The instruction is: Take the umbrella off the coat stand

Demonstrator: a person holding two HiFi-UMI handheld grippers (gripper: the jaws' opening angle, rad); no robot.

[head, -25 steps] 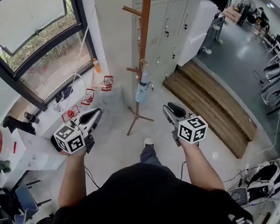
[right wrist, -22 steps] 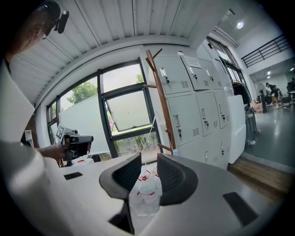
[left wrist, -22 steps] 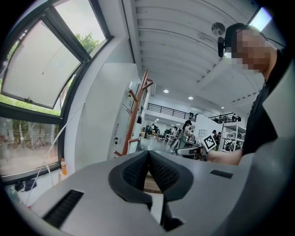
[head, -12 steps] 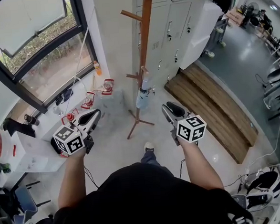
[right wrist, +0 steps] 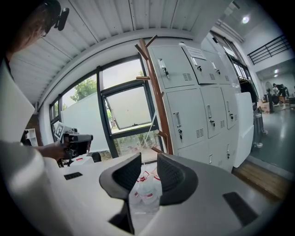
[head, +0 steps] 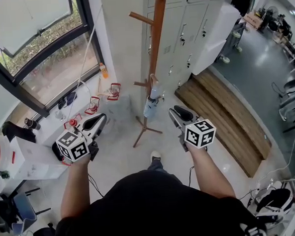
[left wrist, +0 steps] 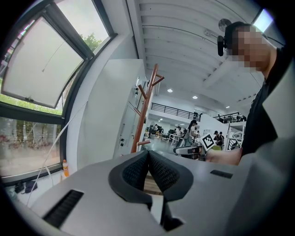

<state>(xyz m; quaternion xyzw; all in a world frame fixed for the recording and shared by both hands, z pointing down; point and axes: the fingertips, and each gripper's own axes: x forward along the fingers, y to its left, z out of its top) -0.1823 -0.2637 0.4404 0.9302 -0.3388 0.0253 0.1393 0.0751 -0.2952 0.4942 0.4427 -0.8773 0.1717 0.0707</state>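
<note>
A tall brown wooden coat stand [head: 154, 44] rises from splayed feet on the floor ahead of me. A pale folded umbrella [head: 151, 100] hangs from a low peg on its pole. My left gripper [head: 103, 116] is held left of the stand, well short of the umbrella, with its jaws shut and nothing in them [left wrist: 148, 152]. My right gripper [head: 172, 111] floats just right of the umbrella, apart from it, jaws open and empty [right wrist: 148, 159]. The stand [left wrist: 144, 110] shows in both gripper views [right wrist: 156, 97]; the umbrella is hidden there behind the gripper bodies.
Grey lockers [head: 191, 16] stand behind the coat stand. A wooden bench [head: 222, 109] runs along the floor to the right. Red-handled jugs [head: 93, 104] sit by the window [head: 42, 56]. A white table [head: 29, 158] is at the left; office chairs [head: 291, 89] far right.
The person has edged a little toward the stand. Both grippers keep nearly the same pose; the right one has drifted slightly up and left. Jaw states are unchanged.
</note>
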